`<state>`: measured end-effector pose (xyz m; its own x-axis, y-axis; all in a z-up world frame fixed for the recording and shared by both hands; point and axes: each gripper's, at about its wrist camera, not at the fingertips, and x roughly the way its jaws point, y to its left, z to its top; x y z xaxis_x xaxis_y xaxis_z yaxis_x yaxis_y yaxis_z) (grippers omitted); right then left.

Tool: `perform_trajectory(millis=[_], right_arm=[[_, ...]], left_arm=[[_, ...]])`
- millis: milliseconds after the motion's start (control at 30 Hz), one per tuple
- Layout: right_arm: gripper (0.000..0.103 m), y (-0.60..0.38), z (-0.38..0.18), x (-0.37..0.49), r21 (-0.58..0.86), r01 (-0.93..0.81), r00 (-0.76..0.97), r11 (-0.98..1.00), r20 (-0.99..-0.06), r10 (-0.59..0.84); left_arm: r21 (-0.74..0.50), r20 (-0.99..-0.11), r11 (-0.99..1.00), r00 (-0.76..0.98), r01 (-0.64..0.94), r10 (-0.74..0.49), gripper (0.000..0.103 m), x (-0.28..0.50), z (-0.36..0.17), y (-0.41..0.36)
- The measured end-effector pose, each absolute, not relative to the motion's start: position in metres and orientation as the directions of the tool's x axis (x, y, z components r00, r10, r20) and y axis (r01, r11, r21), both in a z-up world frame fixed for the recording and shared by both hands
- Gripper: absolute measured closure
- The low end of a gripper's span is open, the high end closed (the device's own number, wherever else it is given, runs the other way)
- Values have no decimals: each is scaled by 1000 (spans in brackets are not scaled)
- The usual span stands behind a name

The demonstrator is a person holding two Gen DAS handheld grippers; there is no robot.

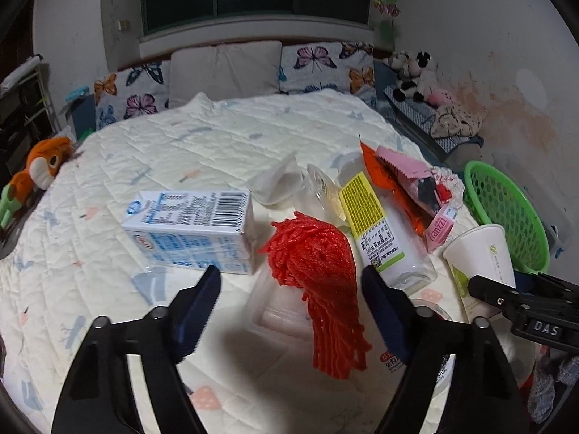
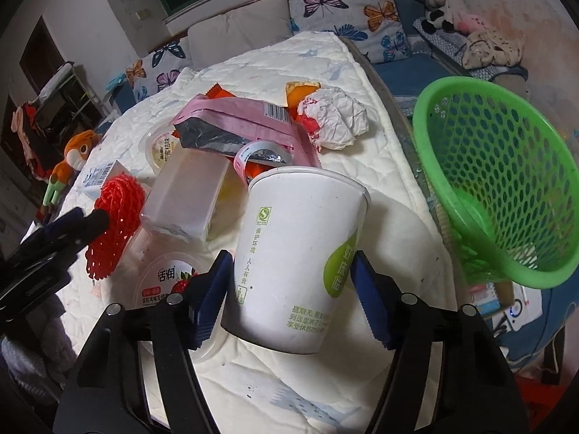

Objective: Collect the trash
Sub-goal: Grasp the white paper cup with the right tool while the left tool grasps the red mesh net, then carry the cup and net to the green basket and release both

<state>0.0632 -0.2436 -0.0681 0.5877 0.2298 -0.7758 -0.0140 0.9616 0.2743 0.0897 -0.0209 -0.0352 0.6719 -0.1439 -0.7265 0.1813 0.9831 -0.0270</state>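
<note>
Trash strewn over a white quilt (image 1: 181, 152) on a bed. Right gripper (image 2: 291, 285) around a white paper cup (image 2: 300, 253), upright but tilted, the blue pads (image 2: 213, 296) flanking its lower half; left pad against the cup wall, right pad touching or just shy, cannot tell which. Left gripper (image 1: 291, 300) spread wide, with a red foam net (image 1: 318, 282) between the pads (image 1: 202, 311) but touched by neither. Under the net, a clear plastic tray (image 1: 275, 311). Just beyond the left pad, a blue-and-white milk carton (image 1: 191, 228) lying on its side. Beyond the net, a clear bottle with a yellow label (image 1: 372, 224), a pink wrapper (image 2: 239, 123) over an orange one (image 1: 376, 170), and crumpled paper (image 2: 336, 115). Near the cup's left, a strawberry yogurt tub (image 2: 166, 282) and a frosted box (image 2: 184, 195). Green mesh basket (image 2: 506, 181) off the bed's right edge, tilted, near the cup. Butterfly pillows (image 1: 318, 68) at the headboard; orange plush (image 1: 43, 166) at the left edge.
</note>
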Motion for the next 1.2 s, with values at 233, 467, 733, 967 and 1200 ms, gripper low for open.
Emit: perform_trajectory(millis=[233,467,733,967,1200], right_arm=[[36,-245,-63,57,274,-17,606,962,-762,228],[36,-251,-48,50,272,-21,640,962,-735,222],[36,-272,-29,44,275,15,689,961,-700,190],[36,-307,-23,41,263,91,713,960,-691,122],[36,-345,-31,45,244,169,702,955,-710,58]], left_arm=[[-52,-749,978,639,203,-173,42,101,-47,-24],[-80,-752,971,625,226,-208,61,103,-49,-25],[-112,-729,960,635,258,-256,77,91,-35,-21],[-133,-697,951,655,280,-290,79,80,-13,-18],[-152,-662,930,664,335,-348,79,72,12,-32]])
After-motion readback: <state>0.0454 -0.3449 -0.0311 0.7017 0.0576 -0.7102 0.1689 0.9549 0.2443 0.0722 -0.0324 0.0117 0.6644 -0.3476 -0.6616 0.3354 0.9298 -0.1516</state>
